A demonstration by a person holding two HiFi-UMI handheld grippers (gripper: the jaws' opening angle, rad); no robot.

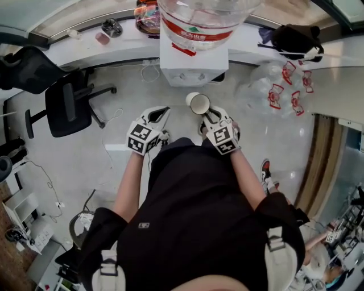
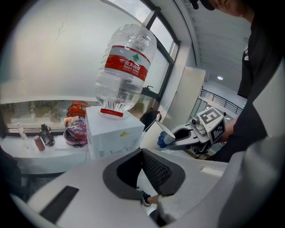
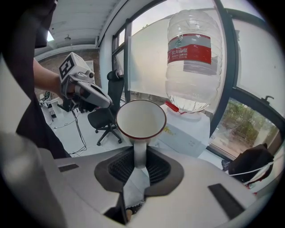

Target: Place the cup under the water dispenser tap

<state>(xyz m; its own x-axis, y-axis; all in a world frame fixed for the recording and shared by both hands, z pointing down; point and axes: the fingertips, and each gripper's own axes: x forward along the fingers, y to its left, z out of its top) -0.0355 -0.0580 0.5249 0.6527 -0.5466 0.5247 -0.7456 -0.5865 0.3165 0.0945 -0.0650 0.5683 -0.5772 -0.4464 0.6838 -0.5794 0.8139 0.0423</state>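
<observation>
A white cup with a dark red rim (image 1: 199, 103) (image 3: 141, 119) hangs in front of the white water dispenser (image 1: 193, 62) (image 3: 187, 133), which carries a big clear bottle with a red label (image 1: 202, 20) (image 3: 193, 62). My right gripper (image 1: 206, 113) (image 3: 140, 156) is shut on the cup's handle, and the cup's mouth faces back along the jaws. The cup is short of the dispenser's front, above the floor. My left gripper (image 1: 161, 113) (image 2: 142, 153) hovers beside it on the left, its pads meeting at the tips with nothing between them. The left gripper view shows the cup (image 2: 165, 133) and the dispenser (image 2: 113, 133).
The dispenser stands against a curved white counter (image 1: 108, 42) holding small items and a colourful bag (image 1: 148, 17). A black office chair (image 1: 68, 108) is on the left. Several clear bottles with red labels (image 1: 284, 91) lie on the floor on the right, near a black bag (image 1: 296, 40).
</observation>
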